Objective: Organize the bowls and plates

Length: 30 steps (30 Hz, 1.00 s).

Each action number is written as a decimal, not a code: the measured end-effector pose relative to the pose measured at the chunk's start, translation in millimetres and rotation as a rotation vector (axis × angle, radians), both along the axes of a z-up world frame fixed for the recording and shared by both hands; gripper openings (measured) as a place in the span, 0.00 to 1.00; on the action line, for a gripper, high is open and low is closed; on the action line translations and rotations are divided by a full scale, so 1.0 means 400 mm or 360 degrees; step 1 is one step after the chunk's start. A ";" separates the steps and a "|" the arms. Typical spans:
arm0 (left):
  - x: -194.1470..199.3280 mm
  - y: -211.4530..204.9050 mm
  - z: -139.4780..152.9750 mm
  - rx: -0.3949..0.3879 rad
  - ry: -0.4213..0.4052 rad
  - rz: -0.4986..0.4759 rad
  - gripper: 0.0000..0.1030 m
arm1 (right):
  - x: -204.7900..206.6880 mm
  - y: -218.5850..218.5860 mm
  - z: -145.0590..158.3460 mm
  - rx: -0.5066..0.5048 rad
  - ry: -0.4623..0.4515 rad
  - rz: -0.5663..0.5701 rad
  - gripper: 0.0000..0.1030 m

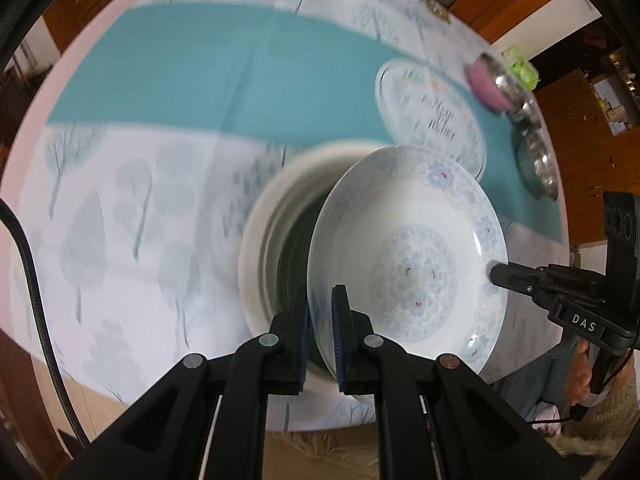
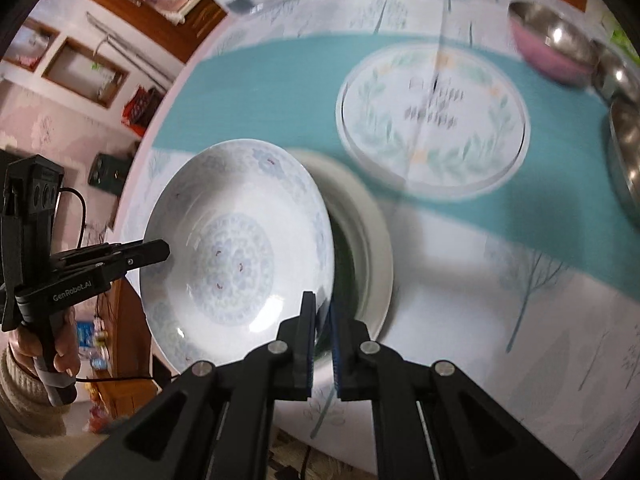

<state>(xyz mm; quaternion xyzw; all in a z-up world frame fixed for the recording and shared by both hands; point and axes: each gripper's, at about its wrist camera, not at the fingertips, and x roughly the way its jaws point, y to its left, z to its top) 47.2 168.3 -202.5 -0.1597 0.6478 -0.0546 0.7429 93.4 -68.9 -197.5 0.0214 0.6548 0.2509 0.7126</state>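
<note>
We've got both claws clamped on the same blue-patterned plate [image 1: 416, 256], lifted and tilted steeply. Left claw [image 1: 321, 334] pinches the near rim, blue pads [image 1: 339, 336] either side of the edge; in its view the right claw [image 1: 496, 274] bites the plate's far right rim. Right claw's own camera shows its fingers [image 2: 308, 336] closed on the plate's [image 2: 236, 256] rim at lower right, and the left claw [image 2: 162, 251] gripping the opposite rim at left, a hand [image 2: 52, 344] on its handle. Directly behind the plate, just ahead of both claws, sits a stack of white dishes [image 1: 260, 248] with a dark green inside; whether the plate touches it we cannot tell. Further ahead and right of the left claw, a floral plate [image 1: 432, 116] lies flat on a teal runner [image 1: 208, 76]; from the right claw it [image 2: 434, 122] is ahead and slightly right. Beyond it, at the right edge of the table [image 1: 120, 208], a pink bowl [image 1: 486, 80] with a steel inside and more steel bowls [image 1: 540, 156] next to it. Tree-print cloth covers the table. Background blurred.
</note>
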 end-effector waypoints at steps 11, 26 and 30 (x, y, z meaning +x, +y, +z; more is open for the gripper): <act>-0.041 -0.011 -0.095 0.0027 0.0064 0.0039 0.06 | -0.036 0.006 -0.078 -0.0082 0.0053 -0.0017 0.06; 0.009 -0.018 -0.101 0.0072 0.0071 -0.0006 0.10 | -0.014 0.026 -0.093 -0.0158 0.0002 -0.0043 0.06; 0.015 -0.022 -0.100 0.0065 0.0087 -0.0023 0.14 | -0.018 0.035 -0.089 -0.0204 -0.0022 -0.0029 0.07</act>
